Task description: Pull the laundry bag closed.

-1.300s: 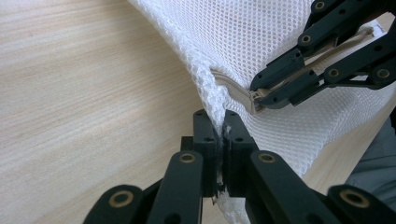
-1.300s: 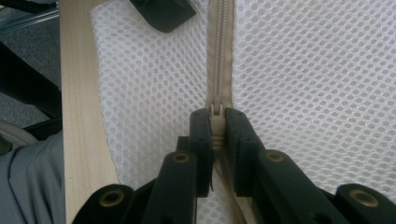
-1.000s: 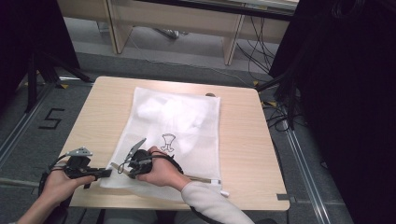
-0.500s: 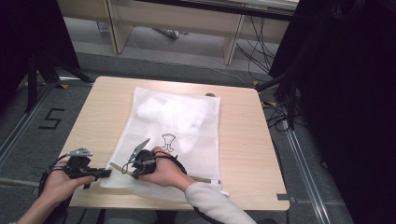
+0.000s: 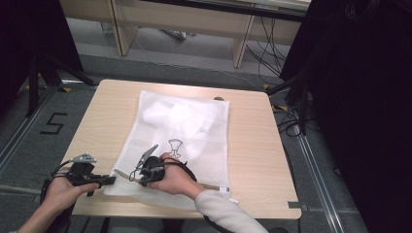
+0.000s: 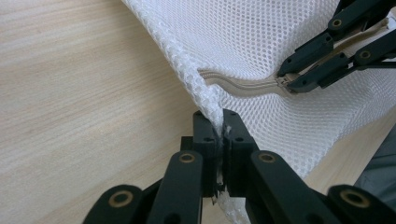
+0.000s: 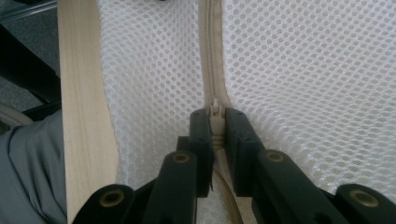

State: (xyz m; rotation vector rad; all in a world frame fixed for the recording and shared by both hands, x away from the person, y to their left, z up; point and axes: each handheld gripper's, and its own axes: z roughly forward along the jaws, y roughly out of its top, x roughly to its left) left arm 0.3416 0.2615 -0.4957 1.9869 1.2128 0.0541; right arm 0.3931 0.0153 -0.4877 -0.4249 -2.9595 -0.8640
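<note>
A white mesh bag lies flat on the wooden table, and its beige zipper runs along the near edge. My left gripper is at the bag's near left corner, and the left gripper view shows it shut on the mesh edge just beyond the zipper's end. My right gripper is a short way to its right. It is shut on the zipper pull, with the closed zipper stretching ahead. The same right gripper also appears at the upper right of the left gripper view.
White cloth fills the bag's far half, and a black printed figure marks its middle. A grey sleeve comes in over the table's near edge. Bare wood lies left and right of the bag. Cables trail on the floor at the right.
My right hand has shifted very slightly to the right along the bag's near edge. The left hand has kept still, and both grips are unchanged.
</note>
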